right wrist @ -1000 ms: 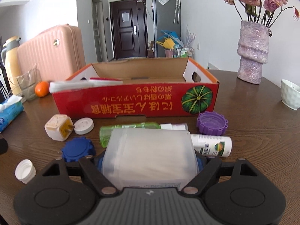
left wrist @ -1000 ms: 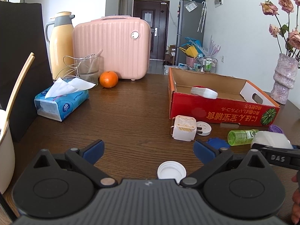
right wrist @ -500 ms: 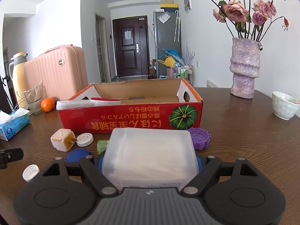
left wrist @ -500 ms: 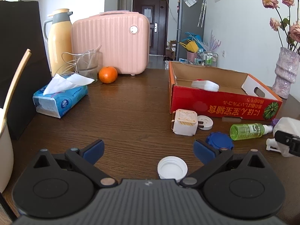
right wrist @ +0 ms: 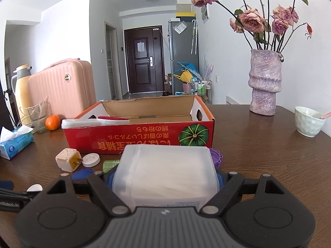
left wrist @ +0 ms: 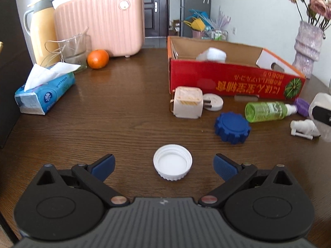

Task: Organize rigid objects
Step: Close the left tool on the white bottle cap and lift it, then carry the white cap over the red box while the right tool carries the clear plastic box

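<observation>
My left gripper [left wrist: 163,165] hangs spread wide around the white cap [left wrist: 172,162] on the near table, a light, stiff, slick thing I judge best pinched across its ribbed rim, while my right gripper [right wrist: 165,180] clamps the frosted plastic box [right wrist: 165,173].

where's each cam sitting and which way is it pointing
Left wrist: on the left gripper, angled down at the table; jaws open around a white cap.
Right wrist: on the right gripper, looking more level toward the red box; jaws clamp a translucent container.
Shared: box, cube adapter, pink suitcase, orange.
</observation>
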`<state>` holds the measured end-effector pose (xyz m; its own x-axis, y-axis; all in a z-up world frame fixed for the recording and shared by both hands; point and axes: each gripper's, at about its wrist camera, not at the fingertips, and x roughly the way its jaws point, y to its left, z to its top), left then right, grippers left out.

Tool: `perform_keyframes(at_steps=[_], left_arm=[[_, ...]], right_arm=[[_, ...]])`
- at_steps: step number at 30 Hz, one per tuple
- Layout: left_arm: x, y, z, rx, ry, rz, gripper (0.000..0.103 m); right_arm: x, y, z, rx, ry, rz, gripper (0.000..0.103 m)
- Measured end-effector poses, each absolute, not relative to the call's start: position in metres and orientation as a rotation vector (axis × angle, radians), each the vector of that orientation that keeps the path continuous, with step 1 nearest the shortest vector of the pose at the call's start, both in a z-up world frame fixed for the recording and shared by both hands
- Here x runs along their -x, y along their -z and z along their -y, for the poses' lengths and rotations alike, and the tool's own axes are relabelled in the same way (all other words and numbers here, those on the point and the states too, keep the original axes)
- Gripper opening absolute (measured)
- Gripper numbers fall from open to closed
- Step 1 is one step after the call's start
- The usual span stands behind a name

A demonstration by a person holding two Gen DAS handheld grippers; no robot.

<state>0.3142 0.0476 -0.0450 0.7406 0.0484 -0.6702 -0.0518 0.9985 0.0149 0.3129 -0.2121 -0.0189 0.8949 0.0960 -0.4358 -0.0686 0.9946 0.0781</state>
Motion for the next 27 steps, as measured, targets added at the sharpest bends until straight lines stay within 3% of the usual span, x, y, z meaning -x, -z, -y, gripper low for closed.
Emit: perform_keyframes(at_steps=[8, 11, 14, 16, 27], left_arm=[[-0.316, 0.048, -0.045, -0.002, -0.05, -0.754, 0.103], [-0.318, 0.049, -0.044, -0.003, -0.039, -0.76, 0.088], [-0.319, 0.05, -0.045, 0.007, -0.042, -0.763, 0.065], [-0.318, 0.048, -0.047, 0.019, -0.03, -0.755, 0.042], [-0.311, 0.039, -0.046, 0.014, -0.03, -0.702, 0.041]], right_arm=[[-0.311, 0.02, 0.209, -0.053, -0.097, -0.454, 0.082], [-0.312, 0.02, 0.208, -0.049, -0.102, -0.454, 0.082], [-0.311, 0.021, 0.206, -0.043, -0.107, -0.454, 0.082], [-0.311, 0.021, 0.205, -0.038, -0.109, -0.455, 0.082], [-0.311, 0.022, 0.203, -0.026, -0.122, -0.454, 0.082]])
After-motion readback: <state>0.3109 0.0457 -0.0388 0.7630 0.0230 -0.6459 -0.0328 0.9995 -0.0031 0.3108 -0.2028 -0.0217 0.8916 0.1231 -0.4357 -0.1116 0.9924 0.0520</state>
